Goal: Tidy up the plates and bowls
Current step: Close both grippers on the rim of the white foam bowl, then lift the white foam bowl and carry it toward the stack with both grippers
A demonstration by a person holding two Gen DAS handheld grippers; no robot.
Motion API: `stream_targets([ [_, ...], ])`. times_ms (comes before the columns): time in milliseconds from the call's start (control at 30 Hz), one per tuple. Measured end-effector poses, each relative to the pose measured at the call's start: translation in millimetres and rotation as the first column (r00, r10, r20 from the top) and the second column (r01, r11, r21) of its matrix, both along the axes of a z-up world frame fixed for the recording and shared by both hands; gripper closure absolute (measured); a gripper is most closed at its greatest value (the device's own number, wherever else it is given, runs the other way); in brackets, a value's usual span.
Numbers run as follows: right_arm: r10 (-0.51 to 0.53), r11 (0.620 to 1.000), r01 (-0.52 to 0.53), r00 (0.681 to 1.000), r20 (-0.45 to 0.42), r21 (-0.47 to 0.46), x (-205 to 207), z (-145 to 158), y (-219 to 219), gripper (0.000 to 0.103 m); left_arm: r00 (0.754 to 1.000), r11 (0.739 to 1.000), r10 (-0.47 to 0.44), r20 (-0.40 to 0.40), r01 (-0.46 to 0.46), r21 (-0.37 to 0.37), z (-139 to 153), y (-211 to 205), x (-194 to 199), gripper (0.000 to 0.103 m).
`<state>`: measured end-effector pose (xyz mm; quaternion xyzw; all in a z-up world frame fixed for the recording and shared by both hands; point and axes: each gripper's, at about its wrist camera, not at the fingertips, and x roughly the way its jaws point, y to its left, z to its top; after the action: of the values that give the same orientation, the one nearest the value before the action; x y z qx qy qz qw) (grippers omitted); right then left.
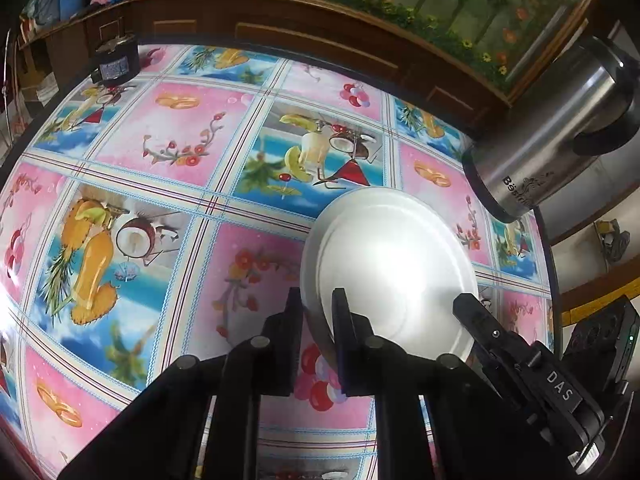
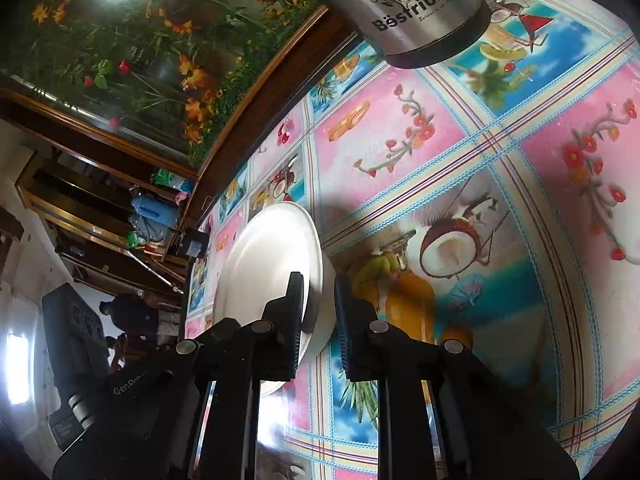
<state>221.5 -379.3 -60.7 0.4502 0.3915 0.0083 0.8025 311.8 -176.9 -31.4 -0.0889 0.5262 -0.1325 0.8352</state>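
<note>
Two grippers on one white plate [image 1: 390, 268]. Left wrist view: left gripper [image 1: 318, 304] clamped on plate's near-left rim; right gripper [image 1: 474, 312] at its right rim. Plate sits near the table's [image 1: 168, 144] right edge, by a steel kettle [image 1: 548, 136]. Right wrist view: right gripper [image 2: 320, 292] clamped on plate [image 2: 268, 264] rim, kettle [image 2: 416, 12] beyond.

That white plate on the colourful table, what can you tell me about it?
The plate is plain white, round and glossy, with a shallow raised rim and a flat centre catching glare. It looks like ceramic or melamine. It sits on the tablecloth near a steel kettle, apart from it. Both grippers pinch its rim from opposite sides: the left gripper and the right gripper, each with one finger over and one under.
</note>
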Motion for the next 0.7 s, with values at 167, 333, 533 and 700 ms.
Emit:
stream_targets([
  [167, 0.004, 1.0, -0.004, 1.0, 0.0, -0.002, 1, 0, 1, 0.094, 1.0, 1.0, -0.007, 0.009, 0.007, -0.002, 2, -1, -2, 0.092],
  [333, 0.011, 1.0, -0.011, 1.0, -0.009, 0.015, 2, -1, 3, 0.095, 1.0, 1.0, 0.001, -0.002, -0.001, -0.023, 0, 4, -6, 0.092],
  [533, 0.036, 0.999, -0.036, 0.999, -0.024, 0.016, 2, 8, 14, 0.095, 1.0, 0.998, 0.023, -0.005, -0.024, -0.06, 7, 23, -19, 0.092],
  [700, 0.086, 0.996, -0.086, 0.995, -0.041, 0.014, -7, 20, 37, 0.095, 0.999, 0.996, 0.04, 0.005, -0.039, -0.08, 17, 46, -37, 0.092],
])
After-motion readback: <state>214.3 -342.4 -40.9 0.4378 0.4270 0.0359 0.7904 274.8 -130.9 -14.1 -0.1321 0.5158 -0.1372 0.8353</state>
